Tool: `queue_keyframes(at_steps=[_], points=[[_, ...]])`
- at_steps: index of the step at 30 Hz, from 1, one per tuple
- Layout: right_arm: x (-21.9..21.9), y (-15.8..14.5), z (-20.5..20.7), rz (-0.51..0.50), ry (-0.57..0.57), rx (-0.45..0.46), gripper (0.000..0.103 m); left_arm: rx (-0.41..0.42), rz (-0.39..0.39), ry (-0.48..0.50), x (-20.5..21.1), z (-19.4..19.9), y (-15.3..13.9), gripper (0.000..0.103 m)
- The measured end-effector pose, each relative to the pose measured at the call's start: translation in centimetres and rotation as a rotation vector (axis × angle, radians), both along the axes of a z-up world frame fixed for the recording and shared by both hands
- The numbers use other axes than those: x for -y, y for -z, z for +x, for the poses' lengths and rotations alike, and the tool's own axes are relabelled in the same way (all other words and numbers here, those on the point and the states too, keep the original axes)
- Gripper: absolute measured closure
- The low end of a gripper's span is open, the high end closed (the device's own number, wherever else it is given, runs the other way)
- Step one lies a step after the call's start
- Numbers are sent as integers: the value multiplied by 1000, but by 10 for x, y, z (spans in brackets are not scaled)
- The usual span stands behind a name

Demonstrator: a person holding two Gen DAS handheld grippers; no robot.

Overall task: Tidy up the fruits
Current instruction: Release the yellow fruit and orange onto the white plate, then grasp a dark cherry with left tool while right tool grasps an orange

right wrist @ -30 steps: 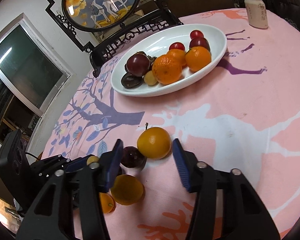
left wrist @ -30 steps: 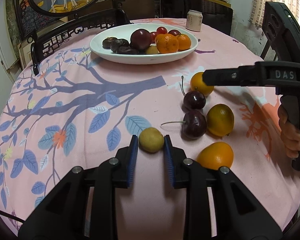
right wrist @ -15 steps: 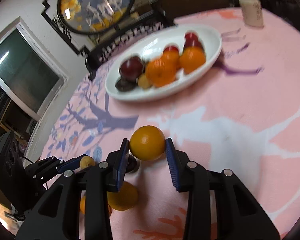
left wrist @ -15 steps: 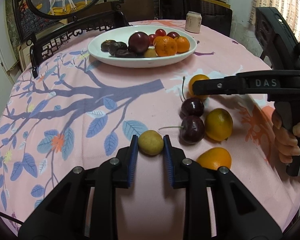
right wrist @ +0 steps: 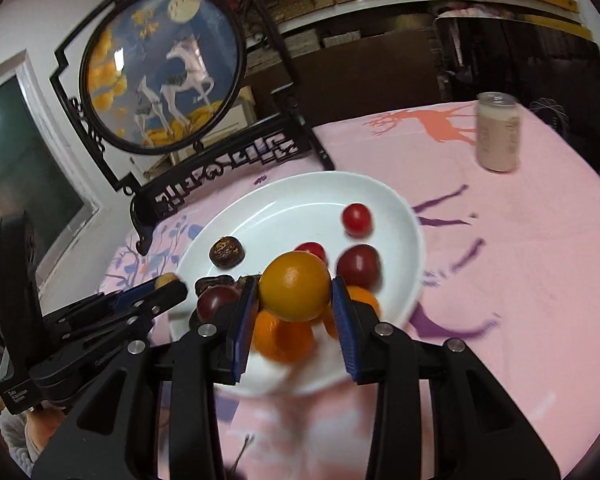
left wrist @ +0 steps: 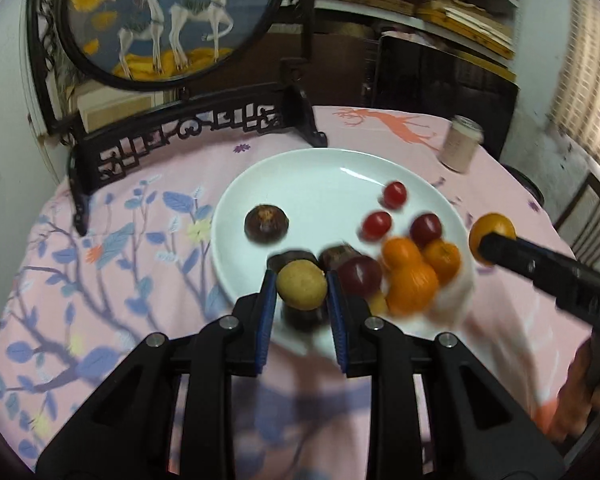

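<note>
My left gripper (left wrist: 301,280) is shut on a small yellow-brown fruit (left wrist: 301,286), held in the air over the near rim of the white plate (left wrist: 320,192). My right gripper (right wrist: 295,284) holds an orange (right wrist: 294,286) between its blue pads above the plate (right wrist: 284,208); its jaws are opening slightly, with the pads still against the fruit. From the left wrist view the same orange (left wrist: 492,234) sits at the plate's right edge. The plate carries mandarins (left wrist: 412,280), dark plums (left wrist: 360,274), cherry tomatoes (left wrist: 394,194) and dark brown fruits (left wrist: 266,224).
A pink drink can (right wrist: 498,136) stands on the flowered pink tablecloth (right wrist: 520,260) at the back right. A round deer picture in a black carved stand (left wrist: 188,132) rises just behind the plate. A hand (left wrist: 580,400) grips the right tool at the lower right.
Both grippers rose off the cloth with their fruits and moved forward to above the plate. The right gripper shut on the orange. The loose cherries and oranges dropped out of view.
</note>
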State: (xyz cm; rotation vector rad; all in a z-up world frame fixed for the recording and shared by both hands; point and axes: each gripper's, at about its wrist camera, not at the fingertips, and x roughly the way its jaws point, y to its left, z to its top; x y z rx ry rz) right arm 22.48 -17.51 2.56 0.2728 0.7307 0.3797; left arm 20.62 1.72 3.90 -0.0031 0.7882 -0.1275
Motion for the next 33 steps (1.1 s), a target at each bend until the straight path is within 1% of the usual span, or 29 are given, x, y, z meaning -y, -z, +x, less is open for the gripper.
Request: queue_keyframes(at_steps=[1,3,4,5,7,9,13,15,19,21,25,27,31,33], points=[[0,2,3,-5,7,8,59,-6,-8,-29,-1,10,5,77],[1,2,2,-8,17,19,40,-10,-36,-45,-6,19,12,64],[4,1,-1,0,25,32,40,-10,-37,-43,-7,19,14,47],[6,0,-2,5,26,35,40,7,-23,-50,-9,17,14,42],[11,-2,-9,22,17,31,40,14,-1,-44,-9,15,15,40],[18,-3,-18,36,20,20,40,12,-18,-31,-12,11,14,39],[37,0,-43,89,28,-14,40,38,5,-24,-13,-8,11,31],[41,4,-56,95,21,-24,40,49,15,-14,-12,-21,10,29],[38,18,-85,67,-20,-57,40,65,31,-8,-14,-50,11,19],[30,21,-100,59,-62,-69,40,61,39,-12,-17,-63,14,19],[11,22,-129,35,-167,-62,40,40,58,-44,-23,-90,23,16],[2,26,-146,11,-208,-62,40,41,55,-52,-26,-99,25,14],[-16,36,-162,-47,-270,-77,40,59,50,-70,-32,-117,24,11],[-22,38,-164,-73,-283,-68,47,63,46,-80,-35,-120,23,11]])
